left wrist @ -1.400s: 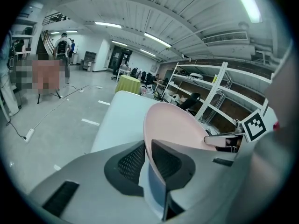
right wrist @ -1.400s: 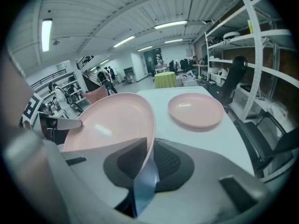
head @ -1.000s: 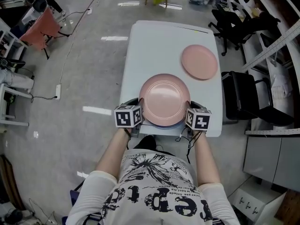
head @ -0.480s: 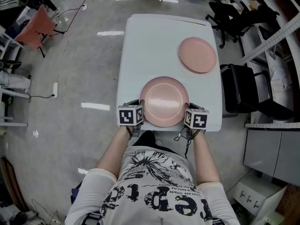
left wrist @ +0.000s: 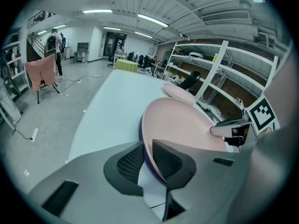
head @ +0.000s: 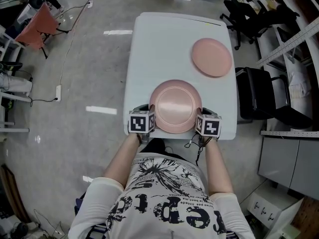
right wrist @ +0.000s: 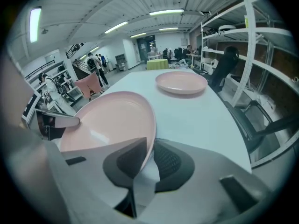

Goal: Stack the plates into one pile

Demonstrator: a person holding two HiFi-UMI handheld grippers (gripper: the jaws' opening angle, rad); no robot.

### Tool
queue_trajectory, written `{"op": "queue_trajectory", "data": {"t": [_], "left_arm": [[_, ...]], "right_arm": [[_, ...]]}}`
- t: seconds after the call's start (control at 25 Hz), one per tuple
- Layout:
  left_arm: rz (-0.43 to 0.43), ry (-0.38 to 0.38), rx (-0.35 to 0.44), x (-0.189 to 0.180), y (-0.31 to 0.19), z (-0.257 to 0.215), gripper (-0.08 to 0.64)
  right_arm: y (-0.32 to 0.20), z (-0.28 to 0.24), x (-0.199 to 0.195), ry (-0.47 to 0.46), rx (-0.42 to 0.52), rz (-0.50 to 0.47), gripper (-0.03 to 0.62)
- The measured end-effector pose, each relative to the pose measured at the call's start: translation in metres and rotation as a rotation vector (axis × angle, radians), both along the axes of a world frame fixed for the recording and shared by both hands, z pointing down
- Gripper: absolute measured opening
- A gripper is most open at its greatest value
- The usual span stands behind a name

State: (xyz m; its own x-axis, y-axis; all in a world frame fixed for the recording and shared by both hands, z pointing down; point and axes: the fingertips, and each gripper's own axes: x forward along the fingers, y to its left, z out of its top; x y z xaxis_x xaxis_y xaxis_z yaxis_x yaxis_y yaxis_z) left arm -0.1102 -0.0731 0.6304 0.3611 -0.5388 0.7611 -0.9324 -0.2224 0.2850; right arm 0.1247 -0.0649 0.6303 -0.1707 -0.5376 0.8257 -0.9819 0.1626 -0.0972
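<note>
A pink plate (head: 174, 105) lies at the near edge of the white table (head: 159, 49), on top of a dark purple plate (left wrist: 142, 133). My left gripper (head: 148, 125) is shut on the stack's left rim. In the left gripper view (left wrist: 147, 146) its jaws have just been opening slightly, with the rim still between the pads. My right gripper (head: 200, 126) is shut on the right rim, which runs between its pads (right wrist: 150, 146). A second pink plate (head: 212, 57) lies alone at the far right of the table, beyond both grippers.
Black office chairs (head: 264, 103) stand close to the table's right side, with metal shelving (right wrist: 261, 59) behind them. A red chair (head: 35, 31) and floor cables (head: 60, 93) are off to the left. The table's far left half is bare.
Both grippers have come down with the plate stack onto the table's near edge. The purple rim under the pink plate shows less now. Little has moved in the last half second.
</note>
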Motion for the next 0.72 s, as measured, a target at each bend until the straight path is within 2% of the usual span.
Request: {"op": "queue_trajectory", "data": {"t": [0.52,0.72], "left_arm": [[0.023,-0.103,0.034,0.0040,0.0021,-0.0006,0.077],[0.007,-0.106,0.049,0.0031,0.0003,0.0002,0.077]], "right_arm": [[0.0059,0.0092,0.0027,0.051,-0.023,-0.018,0.064],[0.0037,0.0094,0.0024,0.060,-0.011,-0.023,0.067]]}}
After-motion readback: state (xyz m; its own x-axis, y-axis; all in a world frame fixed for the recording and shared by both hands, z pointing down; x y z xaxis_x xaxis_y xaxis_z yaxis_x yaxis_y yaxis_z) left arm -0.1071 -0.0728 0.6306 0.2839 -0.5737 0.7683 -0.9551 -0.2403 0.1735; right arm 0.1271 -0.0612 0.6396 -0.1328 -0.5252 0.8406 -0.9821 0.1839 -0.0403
